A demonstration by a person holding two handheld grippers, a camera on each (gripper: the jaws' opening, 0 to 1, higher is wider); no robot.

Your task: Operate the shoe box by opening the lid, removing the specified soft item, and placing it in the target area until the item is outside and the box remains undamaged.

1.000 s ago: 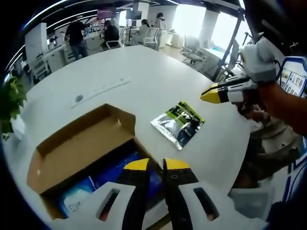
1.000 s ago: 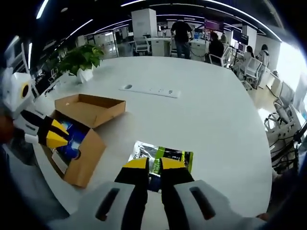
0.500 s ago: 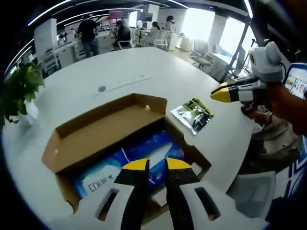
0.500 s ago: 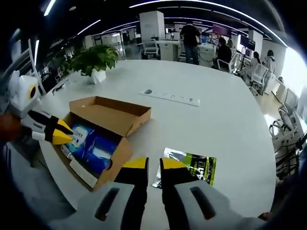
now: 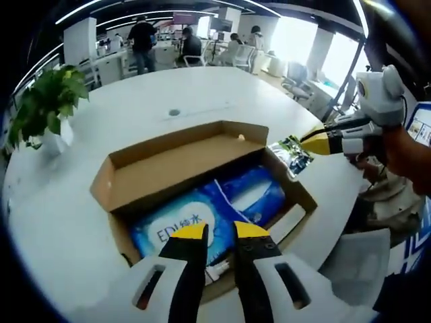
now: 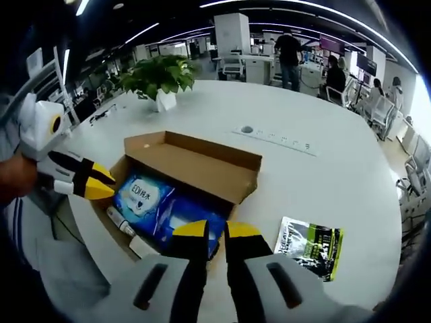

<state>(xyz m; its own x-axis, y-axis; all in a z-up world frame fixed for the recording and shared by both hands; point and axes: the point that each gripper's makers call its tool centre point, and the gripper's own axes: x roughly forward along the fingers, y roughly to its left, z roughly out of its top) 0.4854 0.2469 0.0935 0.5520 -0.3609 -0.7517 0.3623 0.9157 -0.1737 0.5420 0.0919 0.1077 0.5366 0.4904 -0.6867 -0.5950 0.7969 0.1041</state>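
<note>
An open brown cardboard shoe box [image 5: 102, 183] [image 6: 202, 161] lies on the white round table, its lid folded back. Inside lie blue soft wipe packs [image 5: 180, 227] [image 6: 145, 195] and a small white tube [image 6: 122, 221]. My left gripper [image 5: 221, 232] hovers over the box's near edge above the blue packs, jaws shut and holding nothing; in the right gripper view it [image 6: 95, 182] hangs at the box's left end. My right gripper [image 6: 216, 230] is shut and bare over the box's near corner. In the left gripper view it [image 5: 322, 142] is beside the box's right end.
A silver and green foil packet [image 5: 291, 151] [image 6: 311, 246] lies on the table to the right of the box. A potted plant [image 5: 44, 106] [image 6: 159, 73] and a white power strip [image 6: 276, 137] sit farther out. People, desks and chairs fill the room behind.
Both cameras have swung toward the box, which now sits under both grippers. The box, packs and foil packet lie where they were. Both grippers stay shut.
</note>
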